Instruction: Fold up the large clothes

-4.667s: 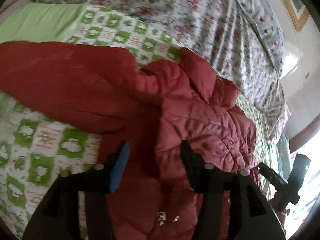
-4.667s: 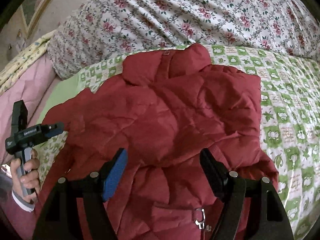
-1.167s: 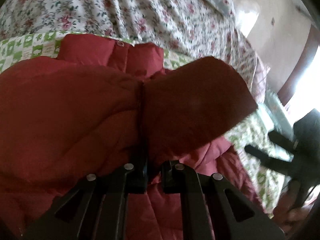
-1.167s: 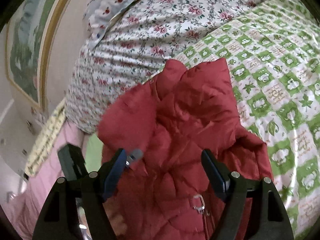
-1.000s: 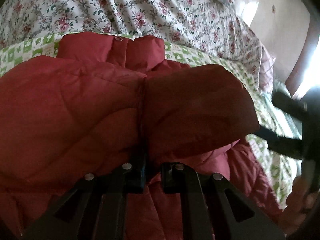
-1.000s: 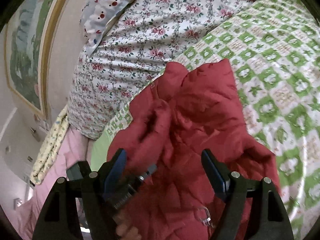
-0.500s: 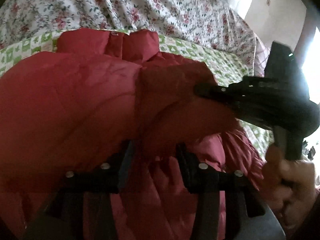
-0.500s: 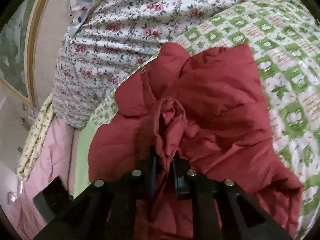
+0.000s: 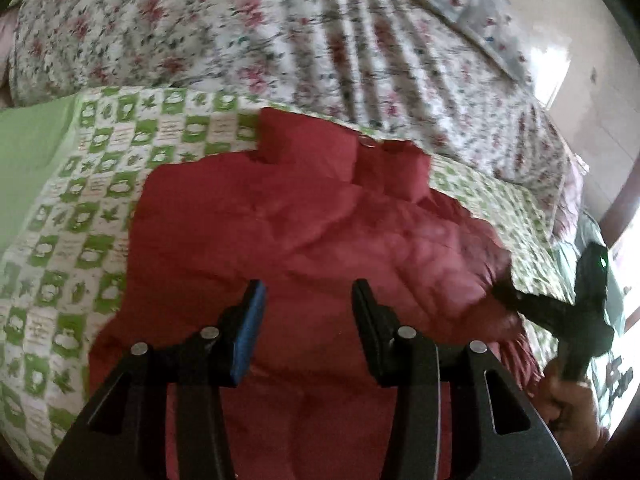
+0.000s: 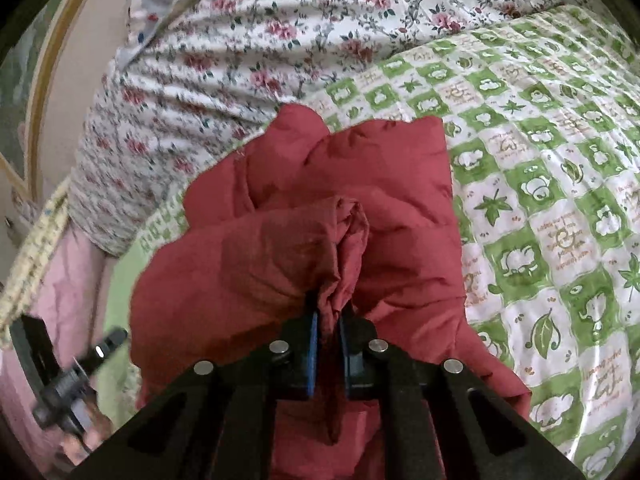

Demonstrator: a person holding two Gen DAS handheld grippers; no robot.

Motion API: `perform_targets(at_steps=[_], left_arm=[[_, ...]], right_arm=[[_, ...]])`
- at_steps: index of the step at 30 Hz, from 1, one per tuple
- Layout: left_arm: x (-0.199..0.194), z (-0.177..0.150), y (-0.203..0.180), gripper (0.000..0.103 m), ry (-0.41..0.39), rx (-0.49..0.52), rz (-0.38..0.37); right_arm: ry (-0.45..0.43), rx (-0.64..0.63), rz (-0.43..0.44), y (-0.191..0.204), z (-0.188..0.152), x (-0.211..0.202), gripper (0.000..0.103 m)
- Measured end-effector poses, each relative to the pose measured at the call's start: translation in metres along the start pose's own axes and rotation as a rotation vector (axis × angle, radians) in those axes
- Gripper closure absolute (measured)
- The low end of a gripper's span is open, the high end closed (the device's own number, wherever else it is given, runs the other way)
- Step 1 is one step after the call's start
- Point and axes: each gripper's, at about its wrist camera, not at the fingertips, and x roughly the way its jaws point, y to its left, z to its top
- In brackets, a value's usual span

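Now the puffy red quilted jacket [image 9: 304, 240] is lying on a green-and-white patterned bedsheet [image 10: 552, 184], below a floral-print duvet [image 9: 280, 32]. Pinching a bunched fold of it, the right gripper [image 10: 329, 332] is pressed together, while the left gripper [image 9: 308, 312] is hovering spread above the jacket.

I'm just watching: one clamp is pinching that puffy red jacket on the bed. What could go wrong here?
The right gripper pinches only a thin bunch of the red jacket; the slick, puffy fabric could slip out mid-fold. The left gripper is open above the jacket, so nothing pins it, and pulling might drag the whole jacket across the green checked sheet.
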Motion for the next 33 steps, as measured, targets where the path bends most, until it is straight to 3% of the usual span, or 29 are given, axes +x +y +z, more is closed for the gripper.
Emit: perform_targets(at_steps=[3,7,12,15,17,22,27,33], left_arm=[[0.023,0.003,0.015,0.060,0.066,-0.009,0.031],[0.049,-0.006,0.028,0.060,0.139,-0.021,0.018],[0.050,-0.013,0.023,0.060,0.128,0.016,0.038],[0.050,-0.013,0.023,0.060,0.131,0.017,0.039],[0.049,-0.014,0.023,0.060,0.133,0.023,0.037],[0.046,-0.013,0.028,0.060,0.133,0.031,0.022],[0.020,-0.009,0.031,0.060,0.063,0.033,0.066],[0.049,-0.016,0.050,0.060,0.143,0.010,0.068]], right_arm=[[0.002,-0.011,-0.017,-0.002,-0.002,0.001,0.094],[-0.016,0.002,-0.038,-0.002,-0.001,-0.011,0.081],[-0.190,-0.153,-0.112,0.039,-0.003,-0.055,0.079],[-0.147,-0.266,-0.098,0.067,-0.008,-0.045,0.070],[-0.102,-0.311,-0.116,0.078,-0.012,-0.028,0.069],[0.018,-0.285,-0.230,0.050,-0.022,0.020,0.072],[0.015,-0.261,-0.214,0.038,-0.025,0.022,0.073],[0.007,-0.278,-0.235,0.045,-0.027,0.019,0.072]])
